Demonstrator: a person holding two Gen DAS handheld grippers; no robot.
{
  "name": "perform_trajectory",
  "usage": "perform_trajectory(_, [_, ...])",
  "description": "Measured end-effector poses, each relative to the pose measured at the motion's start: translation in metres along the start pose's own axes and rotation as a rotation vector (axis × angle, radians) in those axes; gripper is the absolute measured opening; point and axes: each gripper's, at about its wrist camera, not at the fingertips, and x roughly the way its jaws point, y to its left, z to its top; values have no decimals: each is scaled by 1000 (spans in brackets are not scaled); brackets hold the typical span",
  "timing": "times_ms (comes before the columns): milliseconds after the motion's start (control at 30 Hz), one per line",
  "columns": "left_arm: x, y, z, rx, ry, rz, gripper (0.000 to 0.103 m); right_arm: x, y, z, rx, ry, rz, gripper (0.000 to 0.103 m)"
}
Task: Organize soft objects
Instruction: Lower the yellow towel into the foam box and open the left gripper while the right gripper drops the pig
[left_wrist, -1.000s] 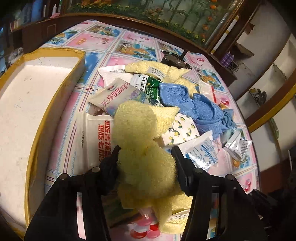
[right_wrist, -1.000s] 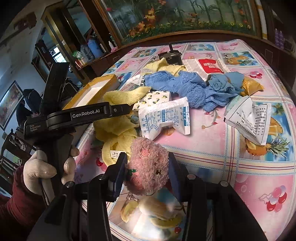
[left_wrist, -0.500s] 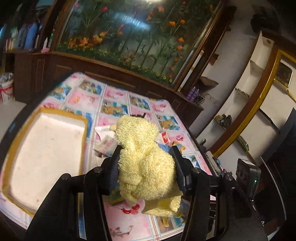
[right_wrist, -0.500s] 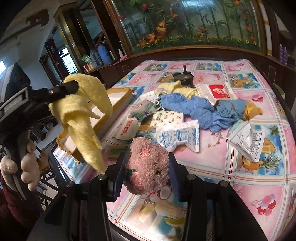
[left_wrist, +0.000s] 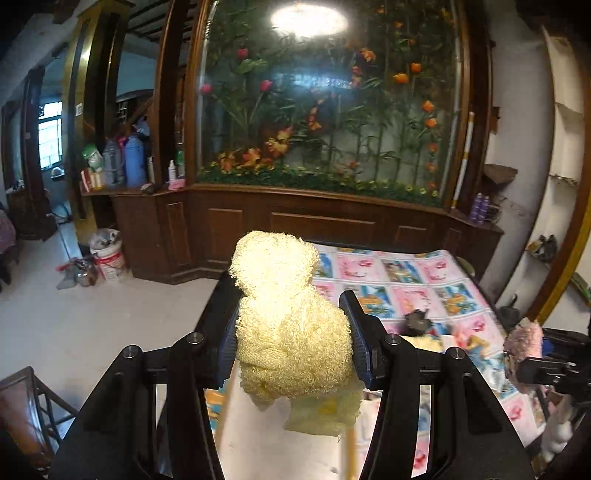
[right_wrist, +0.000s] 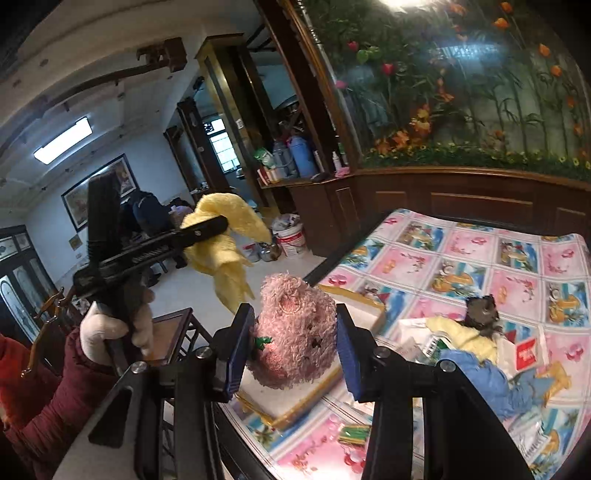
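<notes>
While writing blurs, red packet (right_wrist: 525, 353), yellow towel (left_wrist: 291, 332), pink plush (right_wrist: 295, 328).

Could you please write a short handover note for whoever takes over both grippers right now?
Left gripper: jaws shut on the yellow towel, held in the air.
Right gripper: jaws shut on the pink plush toy, above the gold-edged box.
Done: both items lifted; neither is in the box.
Left: the blue towel, another yellow cloth and packets remain on the table.
</notes>
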Motion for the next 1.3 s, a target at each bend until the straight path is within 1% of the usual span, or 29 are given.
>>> perform_trajectory(67, [30,14,-8,-18,31,2,51,28,1,7,13,30,23,43])
perform_trajectory(133, [61,26,-19,-46,78,1,51,62,-4,8,39,71,27,43])
perform_trajectory(267, [125,49,-44,-106,176,-13,51,135,-26,-1,92,159,-8,43])
perform_trajectory(367, [167,55,-64,-126,240,-22,51,186,-48,-14,136,234,-40,43])
perform_trajectory(400, [179,57,-70,-129,260,-27,51,197,-54,-18,143,252,-50,43])
perform_trajectory(500, [206,56,-86,-139,307,-29,52,232,-70,-29,163,304,-92,43])
perform_trajectory(567, [217,57,-94,-146,318,-25,53,243,-77,-34,180,329,-105,43])
perform_trajectory(667, [227,58,-101,-171,338,-47,54,260,-84,-41,174,361,-150,46])
perform_trajectory(733, [234,64,-104,-216,369,-94,55,266,-89,-43,194,362,-172,46])
perform_trajectory(800, [237,67,-105,-257,389,-144,55,269,-93,-45,224,367,-163,51])
perform_trajectory(867, [237,70,-104,-286,387,-176,62,269,-96,-47,239,367,-158,57])
perform_trajectory(933, [234,72,-103,-309,379,-196,63,268,-97,-47,243,364,-157,57])
perform_trajectory(1033, [226,72,-98,-321,380,-177,63,256,-98,-45,254,341,-150,57])
perform_trajectory(1133, [211,76,-93,-352,377,-128,63,230,-97,-41,258,289,-154,57])
perform_trajectory(1300, [165,77,-86,-415,299,-115,63,170,-101,-43,272,210,-161,58])
